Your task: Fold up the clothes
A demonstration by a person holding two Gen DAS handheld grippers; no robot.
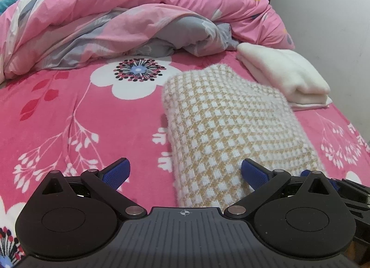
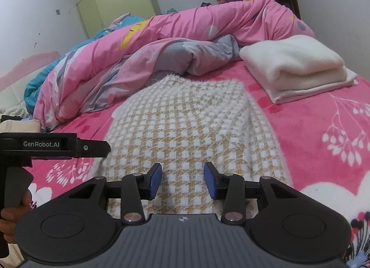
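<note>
Two garments lie on the bed [image 1: 69, 111]: a checked yellow-and-white knit sweater [image 1: 231, 129], folded into a thick bundle, and a cream folded garment [image 1: 284, 74] just beyond it at about two o'clock, its near edge close to or touching the sweater's far corner. A rumpled pink quilt [image 1: 92, 13] is heaped across the far side, from nine to one o'clock.

In the left wrist view the left claw [image 1: 185, 173] is spread wide, its right pad over the sweater's near edge and its left pad over bare bedsheet; nothing is pinched. In the right wrist view the right claw [image 2: 182, 180] hovers low over the sweater's near part [image 2: 185, 124], jaws partly parted with knit showing in the gap; the pads do not appear to press any fabric. At nine o'clock in that view a hand [image 2: 13, 210] grips the other tool's handle.

Judging by the compact bundle, the sweater's folding looks nearly or wholly finished, and this is a release or tidying step. Next would likely come either a final smoothing of the near edge, or a pinch on both sides of the bundle to carry it onto or beside the cream garment, which calls for a level lift so the layers do not slip open.
</note>
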